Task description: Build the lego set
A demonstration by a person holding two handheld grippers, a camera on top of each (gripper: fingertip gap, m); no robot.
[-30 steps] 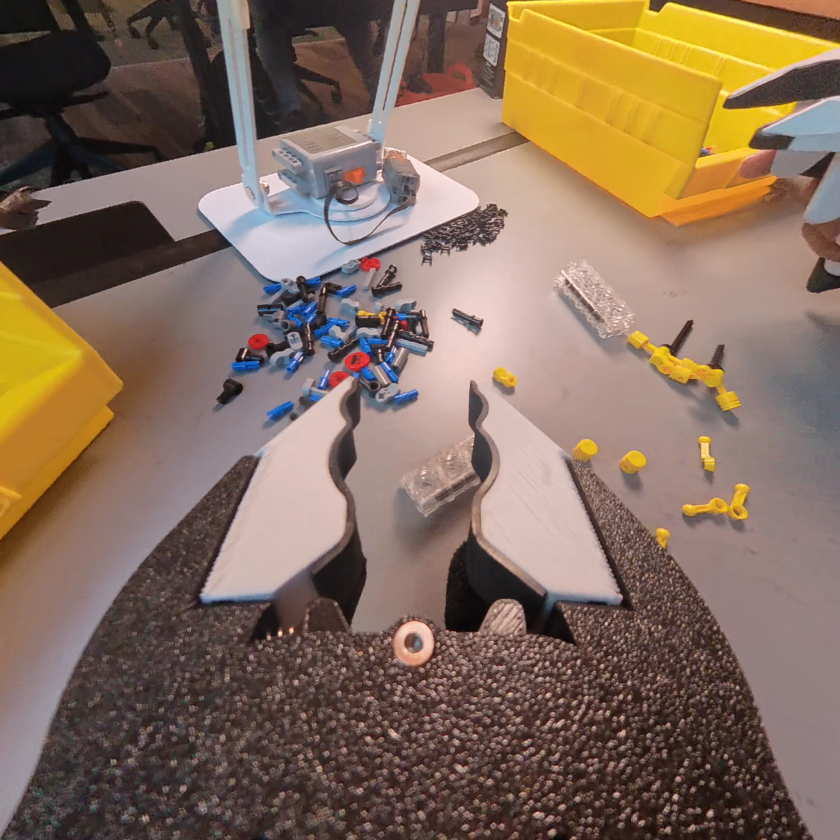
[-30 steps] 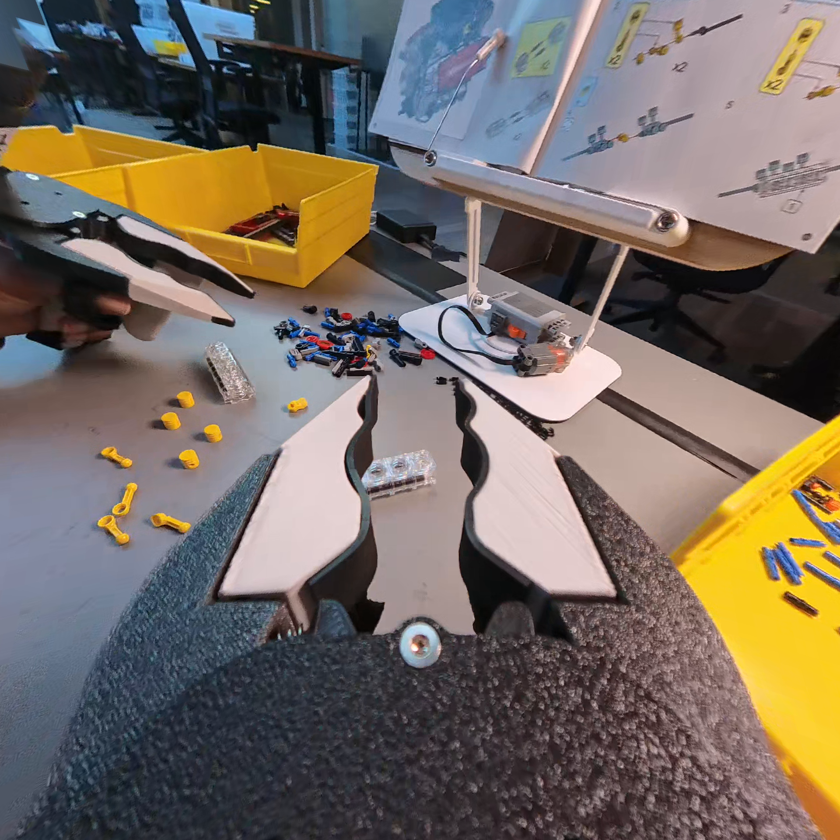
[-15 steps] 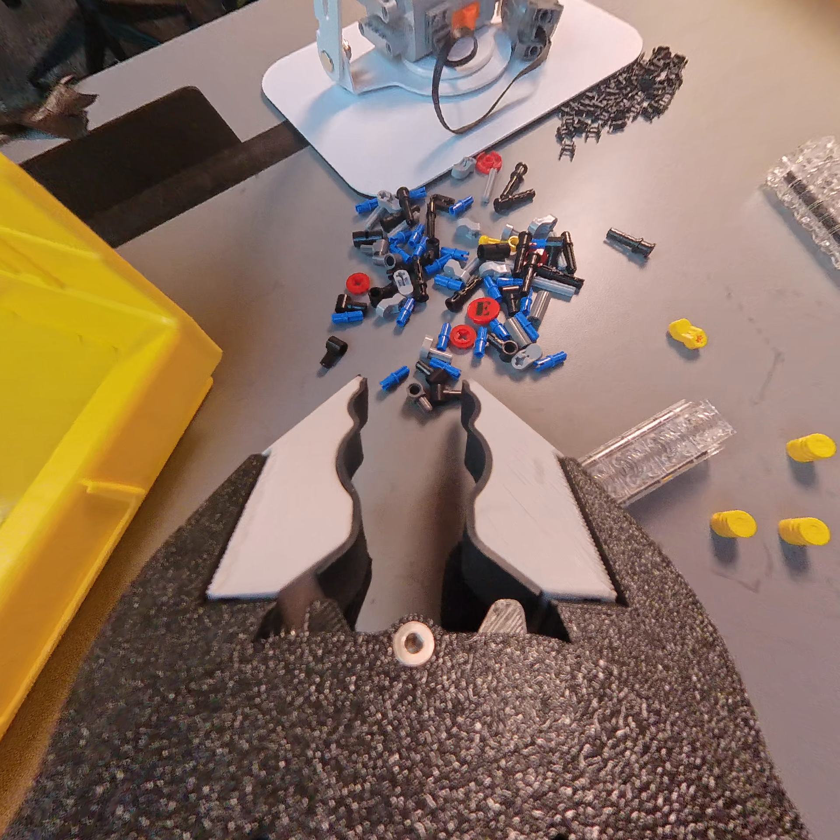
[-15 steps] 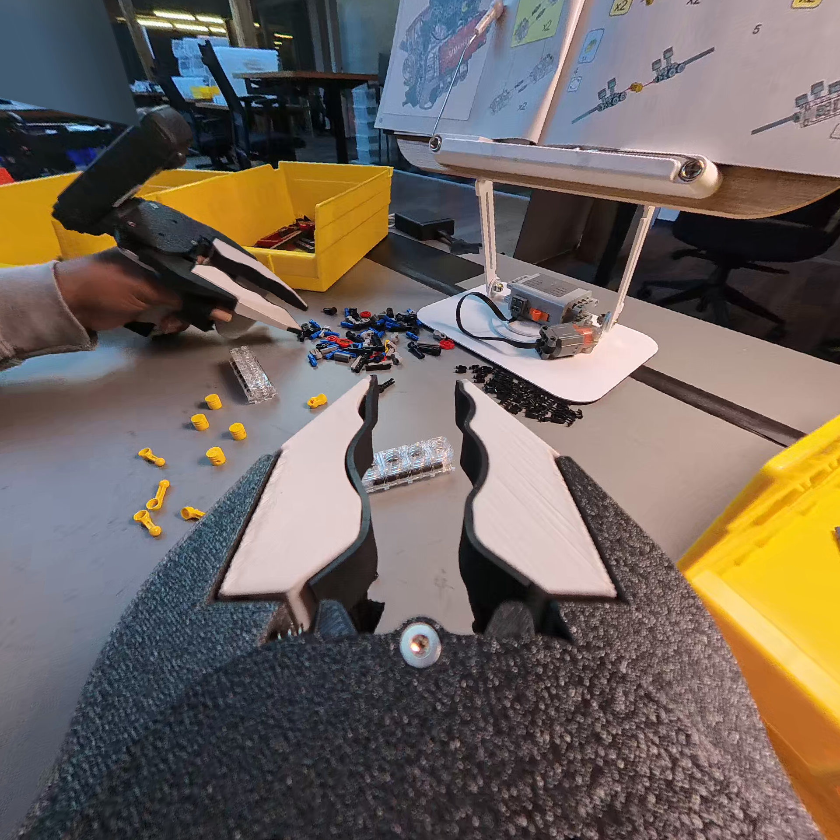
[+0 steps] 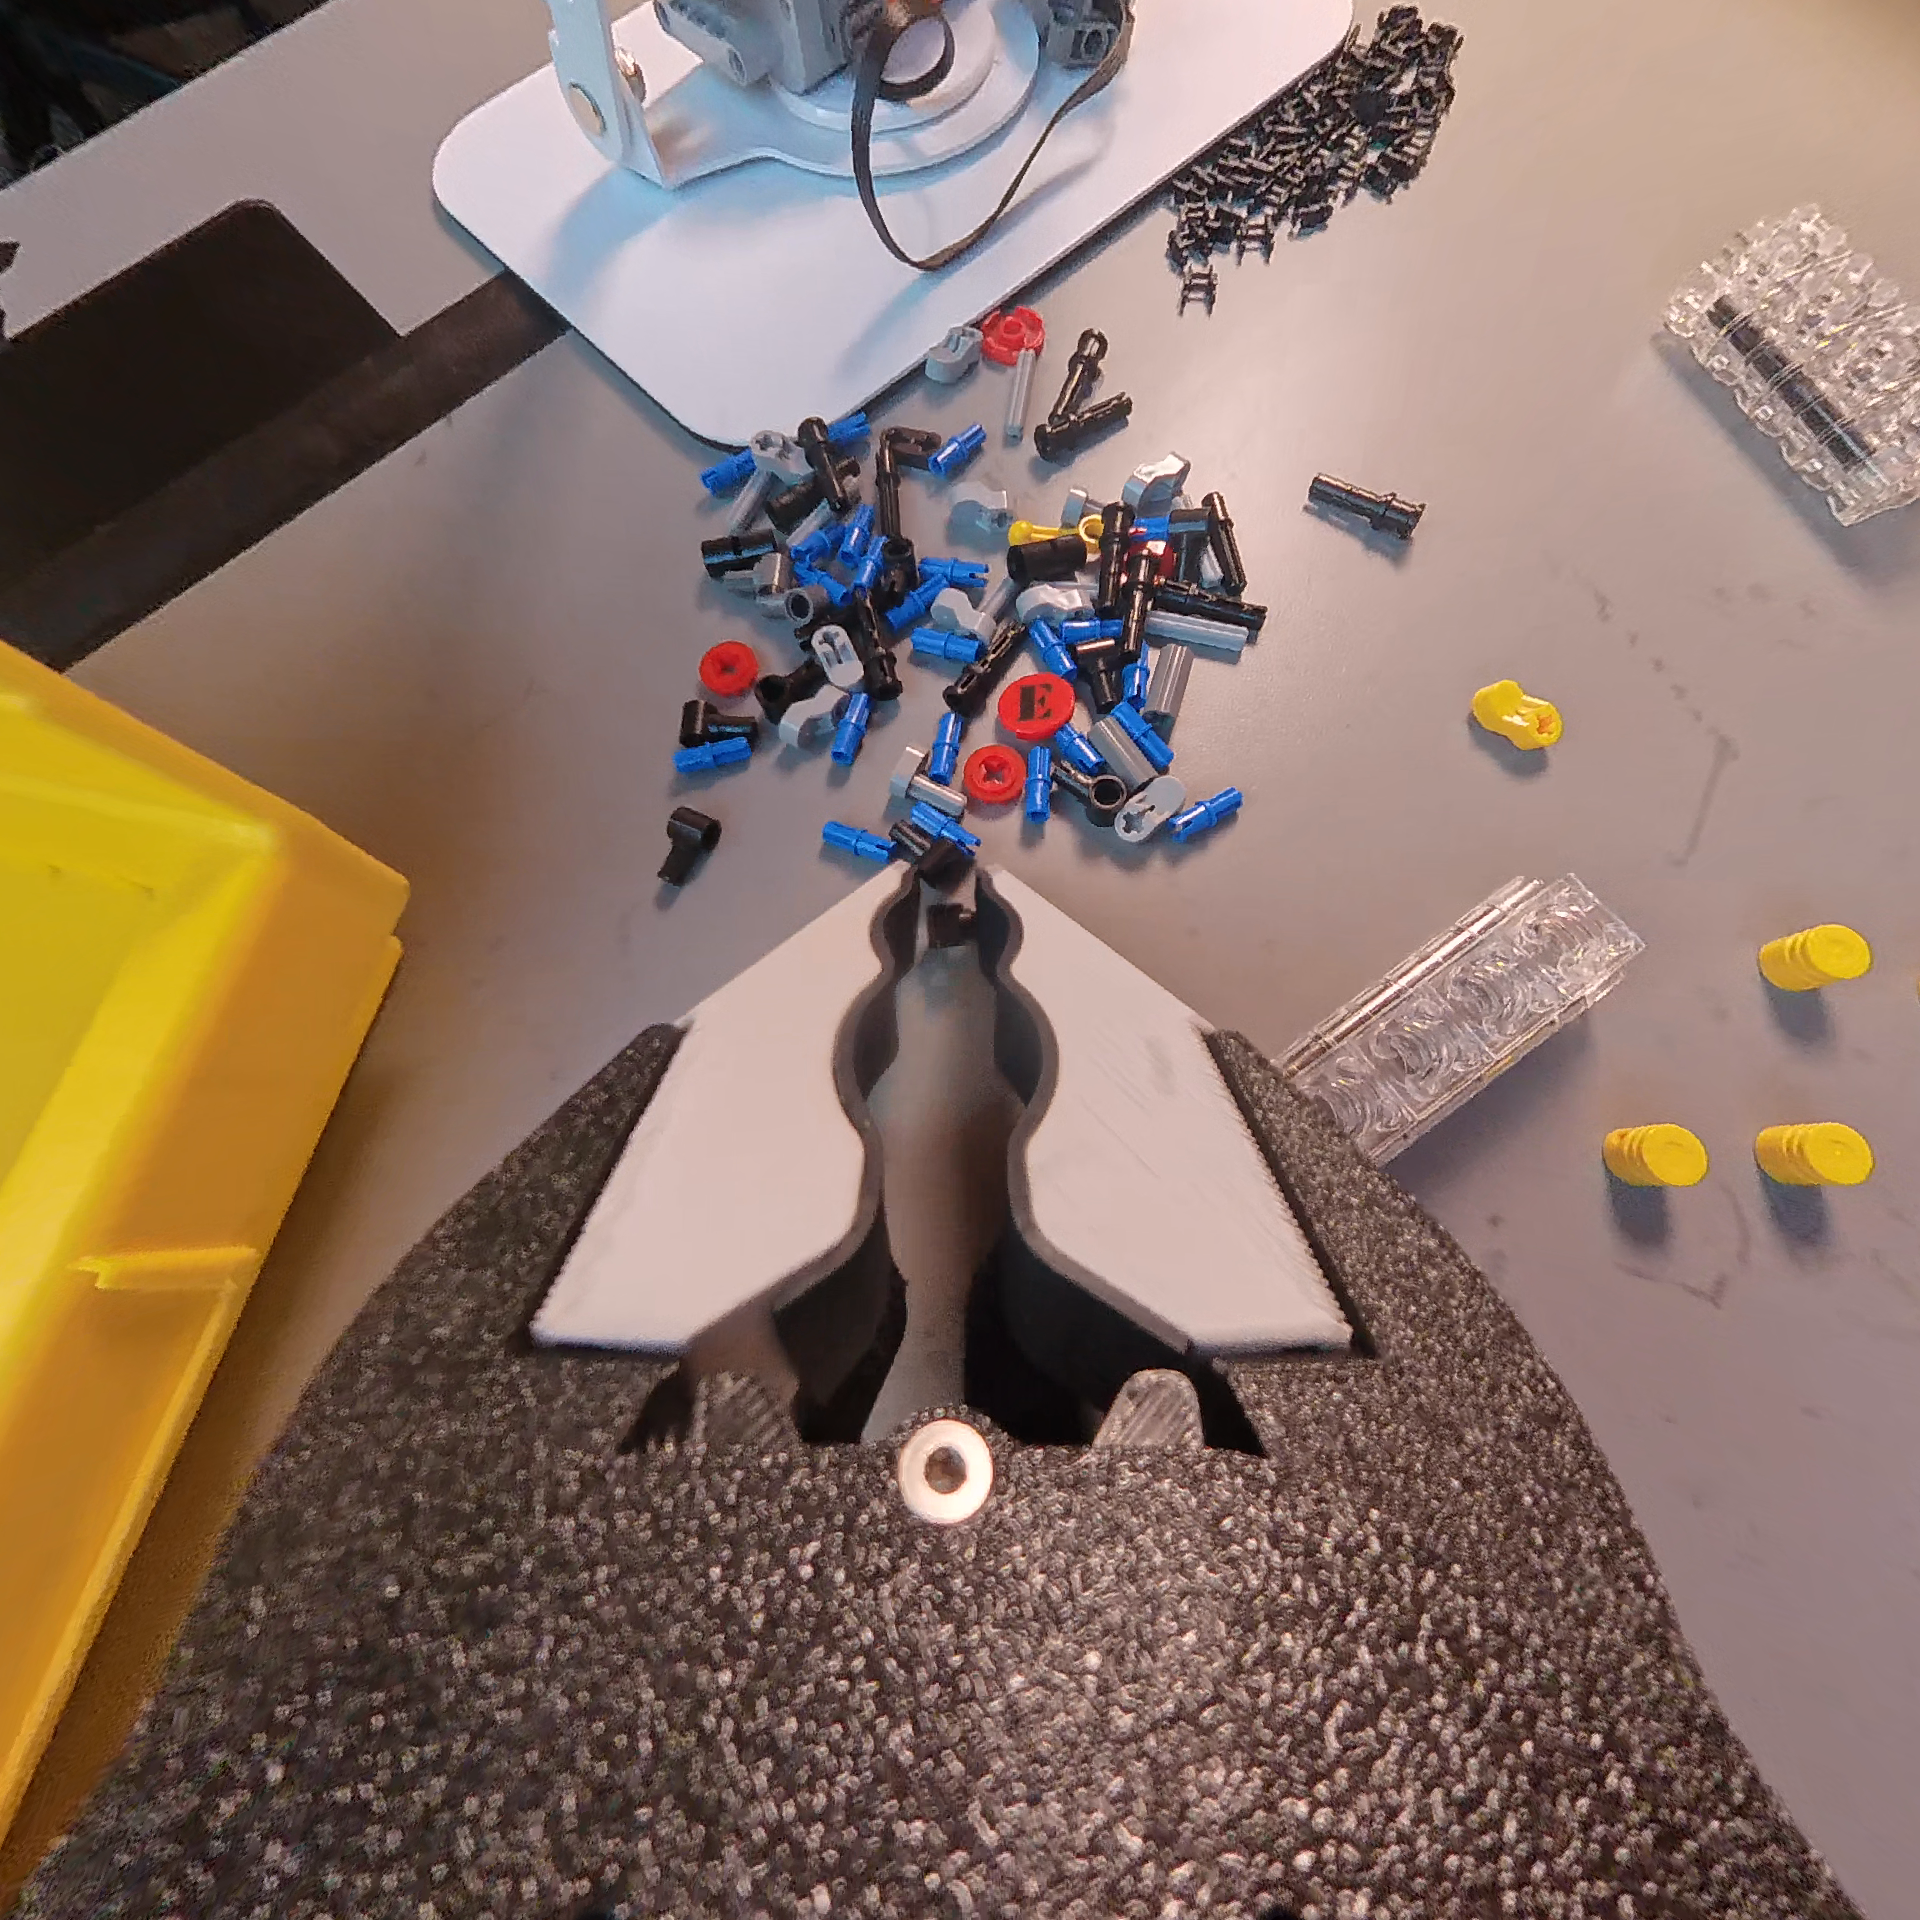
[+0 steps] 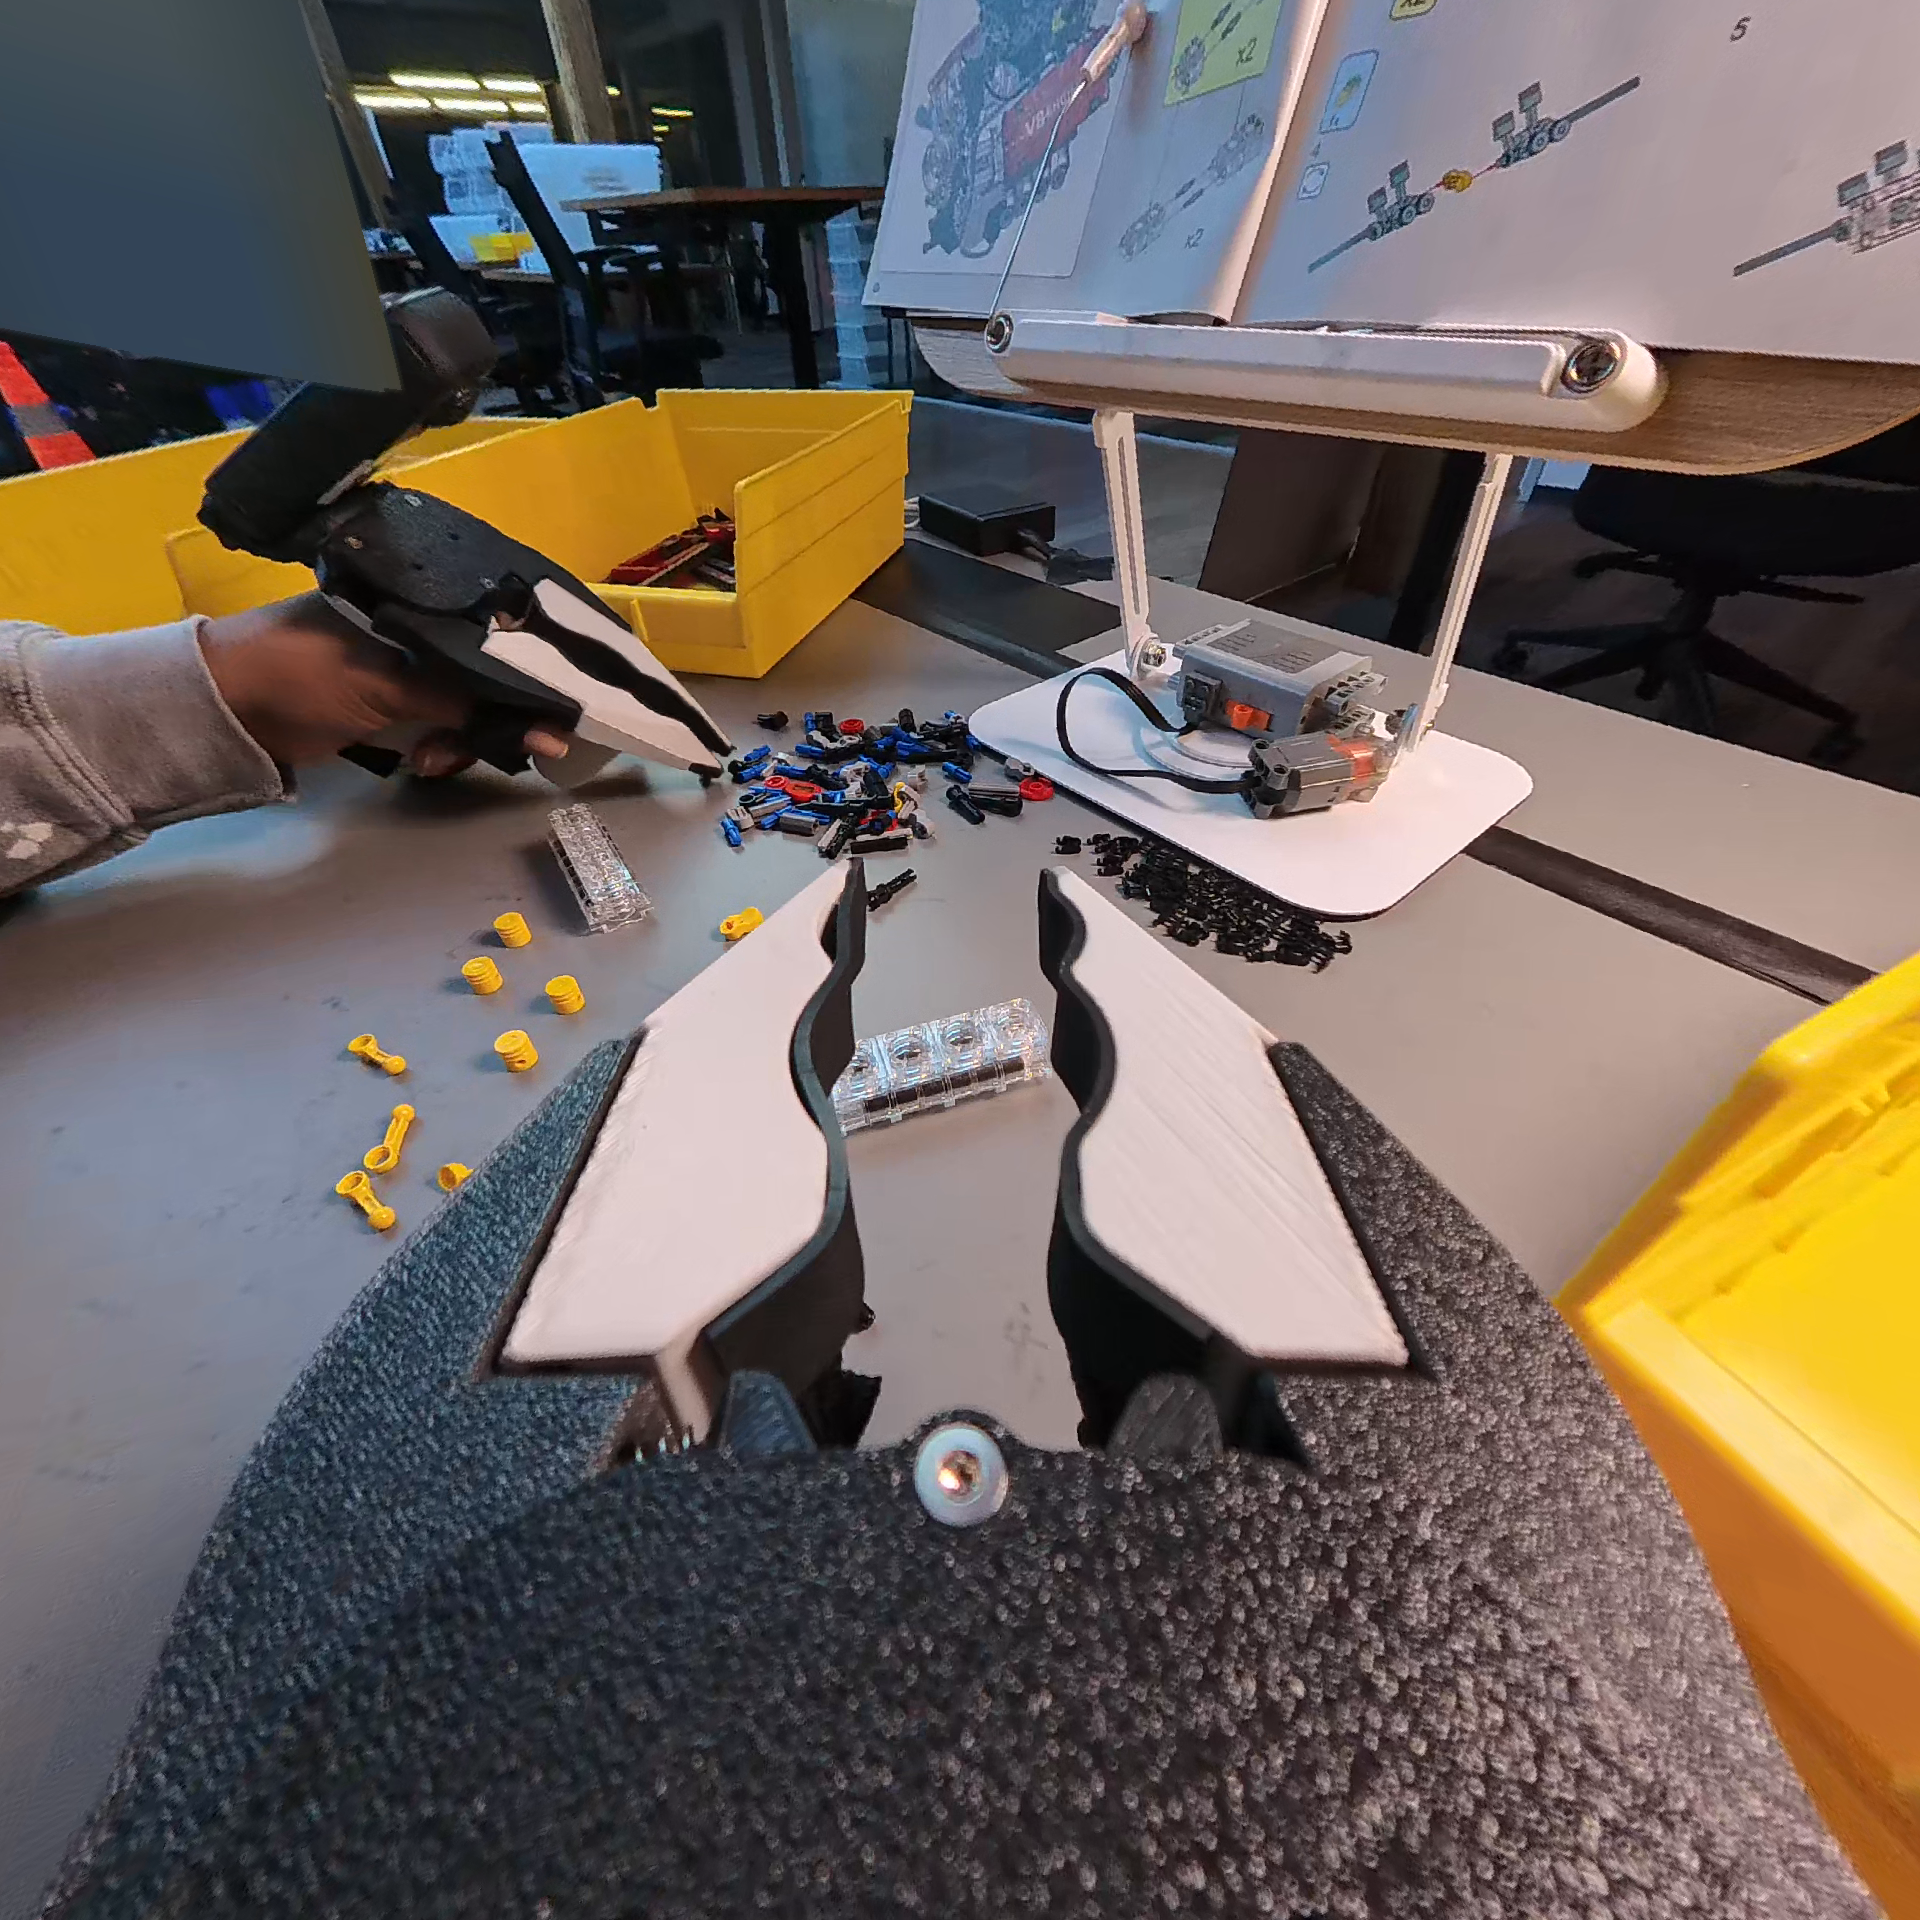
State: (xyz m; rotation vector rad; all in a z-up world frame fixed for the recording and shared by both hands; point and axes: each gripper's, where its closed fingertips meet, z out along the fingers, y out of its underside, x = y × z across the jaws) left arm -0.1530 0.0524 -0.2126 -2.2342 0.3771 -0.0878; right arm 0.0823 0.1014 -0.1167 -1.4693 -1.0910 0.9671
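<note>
A pile of small black, blue, grey and red building pieces [image 5: 977, 644] lies on the grey table. My left gripper [image 5: 940, 883] is at the pile's near edge, its jaws almost together on a small black connector piece [image 5: 951, 920]. A clear brick [image 5: 1455, 1018] lies just right of it. In the right wrist view the left gripper [image 6: 717, 764], held by a hand, touches the pile [image 6: 852, 774]. My right gripper [image 6: 951, 873] is open, and another clear brick [image 6: 940, 1060] lies on the table between its fingers.
A yellow bin [image 5: 156, 1039] stands close on the left. Ahead, a white stand base [image 5: 727, 239] carries a grey motor. Black chain links [image 5: 1320, 177], a clear brick stack [image 5: 1808, 353] and yellow bushings [image 5: 1813, 956] lie to the right. A yellow bin [image 6: 1787, 1351] sits by my right gripper. About 25 cm separates my left fingertips from my right. The clear brick stack [image 5: 1808, 353] is closer to my right gripper, around 10 cm from its tips; the left tips are 20 cm off. The right camera catches it too, in the right wrist view [image 6: 934, 1039].
My left gripper has moved forward and down from the clear brick to the pile's edge, and its jaws have closed on a black piece. The right gripper has barely moved and stays open.
</note>
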